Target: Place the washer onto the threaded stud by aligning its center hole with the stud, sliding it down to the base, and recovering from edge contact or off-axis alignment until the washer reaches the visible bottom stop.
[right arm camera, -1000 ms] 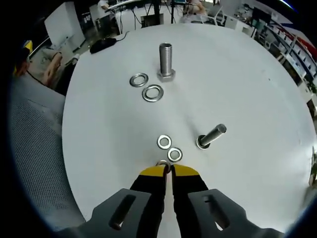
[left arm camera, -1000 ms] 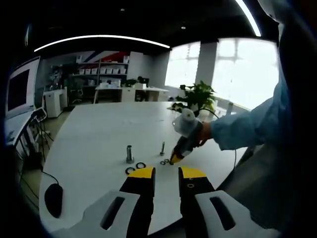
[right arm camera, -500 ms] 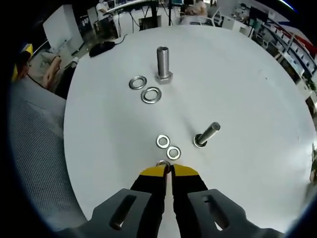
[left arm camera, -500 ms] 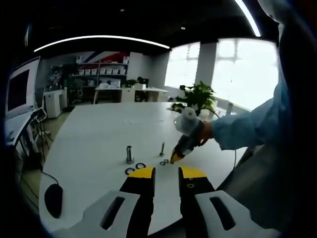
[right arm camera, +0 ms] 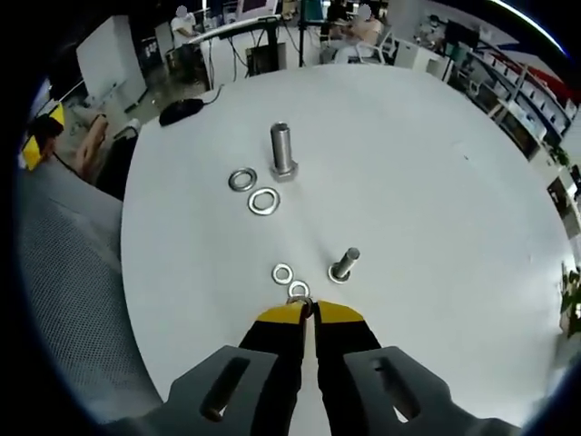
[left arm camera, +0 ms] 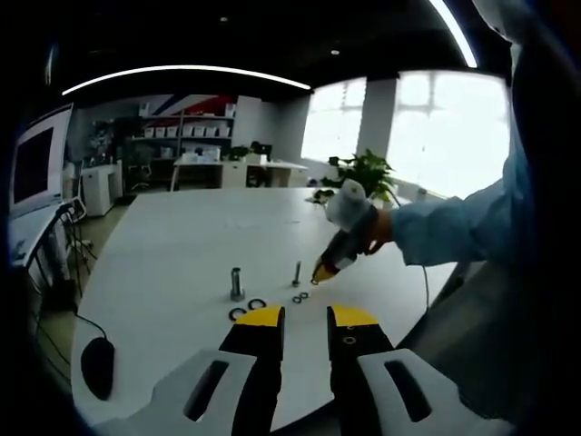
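My right gripper (right arm camera: 307, 309) is shut on a small steel washer (right arm camera: 300, 300), held above the white table (right arm camera: 436, 182). The thin threaded stud (right arm camera: 344, 264) stands upright just ahead and to the right of the tips. Two more small washers (right arm camera: 282, 272) lie on the table left of the stud. In the left gripper view, the right gripper (left arm camera: 321, 272) hovers right of the thin stud (left arm camera: 297, 272), held by a hand in a blue sleeve. My left gripper (left arm camera: 305, 318) is open with nothing between its jaws, back near the table edge.
A thick bolt (right arm camera: 282, 150) stands farther off with two large washers (right arm camera: 242, 179) beside it. A black mouse (right arm camera: 182, 111) lies at the table's far edge, and a grey mesh chair (right arm camera: 64, 272) stands on the left. Desks and people are beyond.
My right gripper has lifted off the table with the small washer in its tips, so the stud and washers look smaller and lower. The left gripper has stayed still.
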{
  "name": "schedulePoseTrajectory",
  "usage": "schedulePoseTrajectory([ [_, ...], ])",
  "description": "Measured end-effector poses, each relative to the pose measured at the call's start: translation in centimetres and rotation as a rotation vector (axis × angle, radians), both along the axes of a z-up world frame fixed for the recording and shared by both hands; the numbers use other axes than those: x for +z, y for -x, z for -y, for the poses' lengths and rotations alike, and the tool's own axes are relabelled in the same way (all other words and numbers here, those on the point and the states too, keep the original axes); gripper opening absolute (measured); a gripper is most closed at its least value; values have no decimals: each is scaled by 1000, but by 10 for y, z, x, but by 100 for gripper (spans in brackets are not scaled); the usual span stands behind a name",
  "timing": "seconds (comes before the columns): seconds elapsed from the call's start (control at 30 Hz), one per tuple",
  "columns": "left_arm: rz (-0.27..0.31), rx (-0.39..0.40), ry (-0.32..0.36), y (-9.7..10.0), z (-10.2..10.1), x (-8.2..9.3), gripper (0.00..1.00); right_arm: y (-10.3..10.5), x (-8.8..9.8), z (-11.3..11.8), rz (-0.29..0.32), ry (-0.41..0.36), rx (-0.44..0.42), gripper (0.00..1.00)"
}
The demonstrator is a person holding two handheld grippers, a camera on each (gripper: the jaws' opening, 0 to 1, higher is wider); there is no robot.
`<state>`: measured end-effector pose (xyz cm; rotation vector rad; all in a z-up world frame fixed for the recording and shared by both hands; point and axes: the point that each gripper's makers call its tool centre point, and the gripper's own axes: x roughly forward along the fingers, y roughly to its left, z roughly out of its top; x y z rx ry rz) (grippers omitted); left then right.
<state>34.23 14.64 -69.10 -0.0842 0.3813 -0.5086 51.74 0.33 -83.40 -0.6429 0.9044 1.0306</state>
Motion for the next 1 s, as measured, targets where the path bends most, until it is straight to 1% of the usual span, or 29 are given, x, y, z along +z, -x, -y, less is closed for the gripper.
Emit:
schedulePoseTrajectory([
  [0.27,1,-1,1,-1,0,0,16,-8,13,1,31,-10,-7,5],
  [0.67,4,1,4,0,0,1,16,-22,29,-9,82,-18,9,5],
  [0.73,3,0,4,0,-2,-3,16,-25,32,-11,89,-21,8,5],
  [0.8,3,0,4,0,0,1,16,-28,34,-12,96,-22,10,5],
  [1.0,3,1,3,-1,0,1,16,-35,35,-15,114,-14,12,5],
])
